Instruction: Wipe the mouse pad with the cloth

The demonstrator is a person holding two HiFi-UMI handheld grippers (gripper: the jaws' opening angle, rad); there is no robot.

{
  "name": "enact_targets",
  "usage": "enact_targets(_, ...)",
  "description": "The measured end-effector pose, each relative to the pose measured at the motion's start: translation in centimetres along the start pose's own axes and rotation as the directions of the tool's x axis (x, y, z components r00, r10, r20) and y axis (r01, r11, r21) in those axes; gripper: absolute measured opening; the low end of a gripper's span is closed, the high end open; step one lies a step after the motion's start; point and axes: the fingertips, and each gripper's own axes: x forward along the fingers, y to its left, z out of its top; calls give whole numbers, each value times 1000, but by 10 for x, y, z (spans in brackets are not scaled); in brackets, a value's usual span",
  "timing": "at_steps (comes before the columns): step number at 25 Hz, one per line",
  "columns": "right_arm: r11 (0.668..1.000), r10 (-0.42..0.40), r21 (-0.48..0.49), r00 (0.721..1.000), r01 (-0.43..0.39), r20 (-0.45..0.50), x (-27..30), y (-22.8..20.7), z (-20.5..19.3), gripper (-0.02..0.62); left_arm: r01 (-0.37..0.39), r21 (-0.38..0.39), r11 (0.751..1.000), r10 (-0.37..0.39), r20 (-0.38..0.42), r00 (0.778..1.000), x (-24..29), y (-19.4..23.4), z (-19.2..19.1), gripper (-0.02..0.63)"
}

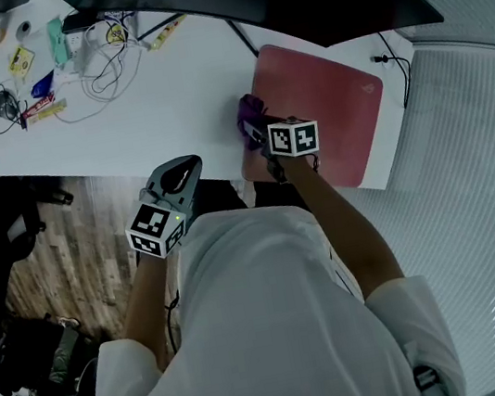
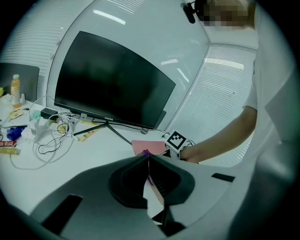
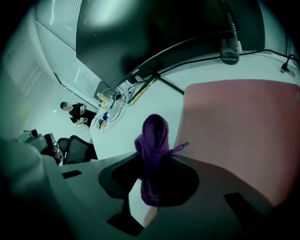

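Item 1: white desk (image 1: 175, 101), long, seen from above in the head view.

Item 2: pink rectangular mouse pad (image 1: 332, 112), laid flat at the desk's right end, near its front edge. It is also recorded in the right gripper view (image 3: 243, 126).

Item 3: purple knitted cloth (image 3: 153, 150), bunched into an upright fold and pinched between the jaws of the right gripper (image 3: 152, 161). Its free end is seen just at the pad's left edge, where pad meets white desk. In the head view the cloth (image 1: 251, 115) is placed at that same edge, ahead of the right gripper (image 1: 260, 134).

Item 4: left gripper (image 2: 148, 158), jaws pressed together with nothing held between them. In the head view it (image 1: 183, 169) is held off the desk's front edge, over brown wooden flooring (image 1: 70, 260), well apart from the pad.

Item 5: black curved monitor (image 2: 112, 89), stood at the back of the desk.

Item 6: loose white and black cables (image 1: 90, 73) with small packets, scattered on the desk's left part.
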Motion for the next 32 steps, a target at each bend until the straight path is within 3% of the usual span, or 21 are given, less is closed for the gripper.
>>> enact_targets(11, 999, 34, 27, 999, -34, -2, -1, -44, 24, 118, -53, -30, 998, 53, -15, 999, 28, -33, 3, 18)
enact_targets(32, 997, -28, 70, 999, 26, 25, -73, -156, 4, 118, 8, 18, 1000, -7, -65, 998, 115, -112, 7, 20)
